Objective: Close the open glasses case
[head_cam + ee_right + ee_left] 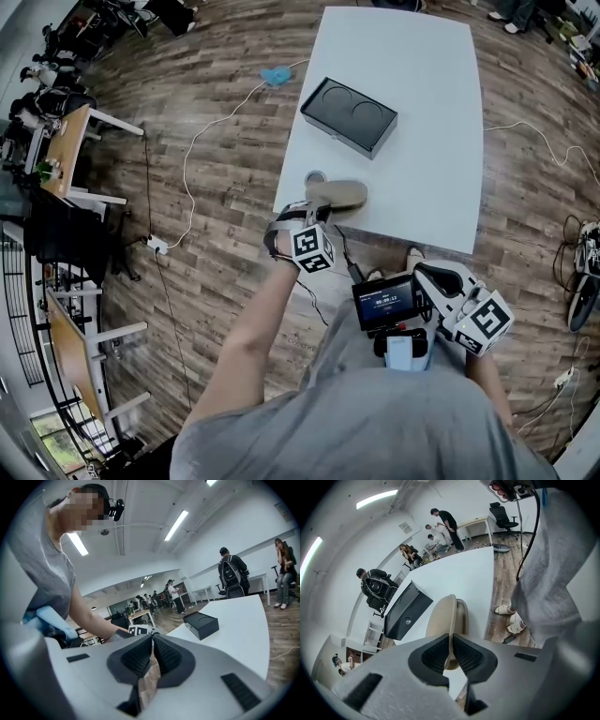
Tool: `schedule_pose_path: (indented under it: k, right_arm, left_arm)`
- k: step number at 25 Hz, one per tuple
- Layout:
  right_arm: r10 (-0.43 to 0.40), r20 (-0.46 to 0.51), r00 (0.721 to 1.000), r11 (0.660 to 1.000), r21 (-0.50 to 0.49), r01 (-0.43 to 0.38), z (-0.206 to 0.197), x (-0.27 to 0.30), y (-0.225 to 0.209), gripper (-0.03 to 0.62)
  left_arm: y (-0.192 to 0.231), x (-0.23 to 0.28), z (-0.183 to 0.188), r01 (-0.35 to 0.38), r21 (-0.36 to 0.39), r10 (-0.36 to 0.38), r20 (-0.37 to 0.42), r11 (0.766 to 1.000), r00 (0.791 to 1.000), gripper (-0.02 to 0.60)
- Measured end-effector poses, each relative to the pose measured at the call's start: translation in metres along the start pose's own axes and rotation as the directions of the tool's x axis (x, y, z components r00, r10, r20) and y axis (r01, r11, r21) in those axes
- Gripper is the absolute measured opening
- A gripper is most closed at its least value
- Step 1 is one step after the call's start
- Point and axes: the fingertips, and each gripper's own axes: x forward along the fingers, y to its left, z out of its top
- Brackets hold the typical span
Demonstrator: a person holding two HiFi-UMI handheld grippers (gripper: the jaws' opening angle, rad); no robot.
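Observation:
A beige glasses case (339, 194) lies at the near left corner of the white table (422, 178). My left gripper (314, 210) reaches down onto it from the table's edge. In the left gripper view the case (440, 616) shows edge on, its thin beige lid pinched between the pads of the left gripper (451, 643), with the base just to the right of the lid. My right gripper (422, 272) hangs off the table by the person's waist. In its own view the right gripper (153, 640) has its pads together with nothing between them.
A black box (349, 115) with two round hollows sits mid-table beyond the case, also as the black box (405, 609) and the black box (201, 624). A small screen (384, 302) hangs at the person's waist. Cables and a blue object (275, 75) lie on the wood floor; desks stand at the left.

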Motion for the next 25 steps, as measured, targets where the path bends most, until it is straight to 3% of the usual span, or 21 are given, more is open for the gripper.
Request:
schedule_pose_path:
  k: [25]
  right_arm:
    - [-0.013,0.004,1.0,1.0,-0.018,0.013,0.01,-0.001,0.002,0.032]
  left_arm:
    - [-0.023,0.016,-0.008,0.065,-0.004,-0.065,-0.036,0.998,0.997,0.038]
